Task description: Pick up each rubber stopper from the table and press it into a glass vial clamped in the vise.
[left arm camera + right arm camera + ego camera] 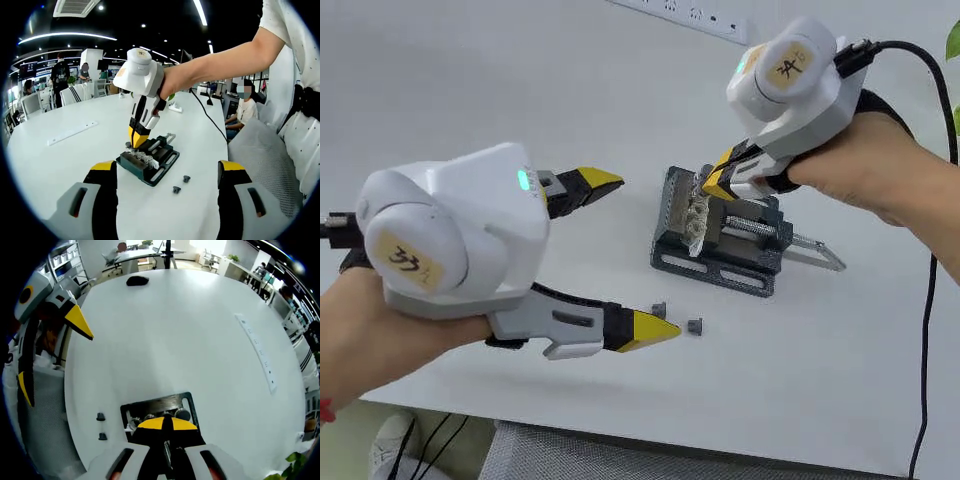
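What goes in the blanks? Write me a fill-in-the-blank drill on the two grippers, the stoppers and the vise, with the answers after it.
1. The left gripper holds its jaws ____.
2. Loose on the table, near that gripper's lower jaw tip, lie ____ rubber stoppers.
3. The right gripper, jaws shut, has its tips at the glass vials clamped in the dark ____.

Missing words: open; two; vise.
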A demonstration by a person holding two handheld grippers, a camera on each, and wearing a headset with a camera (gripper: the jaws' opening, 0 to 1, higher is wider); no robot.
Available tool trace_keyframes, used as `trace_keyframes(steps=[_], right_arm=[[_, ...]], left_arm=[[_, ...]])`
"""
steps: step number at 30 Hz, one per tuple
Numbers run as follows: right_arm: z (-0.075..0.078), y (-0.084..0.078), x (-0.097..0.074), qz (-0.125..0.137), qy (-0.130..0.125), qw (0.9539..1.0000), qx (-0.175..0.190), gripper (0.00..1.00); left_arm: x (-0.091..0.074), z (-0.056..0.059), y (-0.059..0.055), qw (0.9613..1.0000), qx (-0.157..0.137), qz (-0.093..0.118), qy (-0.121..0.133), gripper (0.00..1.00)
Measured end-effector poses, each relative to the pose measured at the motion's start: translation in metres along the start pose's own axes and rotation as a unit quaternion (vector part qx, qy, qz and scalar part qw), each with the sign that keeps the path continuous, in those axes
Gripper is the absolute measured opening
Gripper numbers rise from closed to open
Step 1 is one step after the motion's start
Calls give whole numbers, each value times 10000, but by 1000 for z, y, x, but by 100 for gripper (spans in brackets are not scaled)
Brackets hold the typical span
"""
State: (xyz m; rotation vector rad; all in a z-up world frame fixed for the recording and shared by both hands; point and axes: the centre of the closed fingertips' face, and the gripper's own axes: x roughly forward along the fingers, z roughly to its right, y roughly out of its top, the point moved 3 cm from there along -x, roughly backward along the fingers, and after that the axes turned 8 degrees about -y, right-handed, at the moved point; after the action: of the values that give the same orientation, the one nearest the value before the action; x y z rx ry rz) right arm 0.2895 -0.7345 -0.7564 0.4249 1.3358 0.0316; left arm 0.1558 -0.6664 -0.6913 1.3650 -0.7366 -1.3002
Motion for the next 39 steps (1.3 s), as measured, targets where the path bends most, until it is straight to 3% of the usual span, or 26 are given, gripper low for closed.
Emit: trace_keyframes(steps=[9,28,39], right_arm=[[0,1,-4,158,16,9998,127,0],[-1,-5,-27,472,-24,9985,265,15],[-4,-13,-39,796,-54,9957,472,26]], left_arm=[[-3,0,0,10000,31,-59,17,82],[-2,0,7,9998,123,-152,38,83],[-7,-2,10,9996,165,-213,102,84]])
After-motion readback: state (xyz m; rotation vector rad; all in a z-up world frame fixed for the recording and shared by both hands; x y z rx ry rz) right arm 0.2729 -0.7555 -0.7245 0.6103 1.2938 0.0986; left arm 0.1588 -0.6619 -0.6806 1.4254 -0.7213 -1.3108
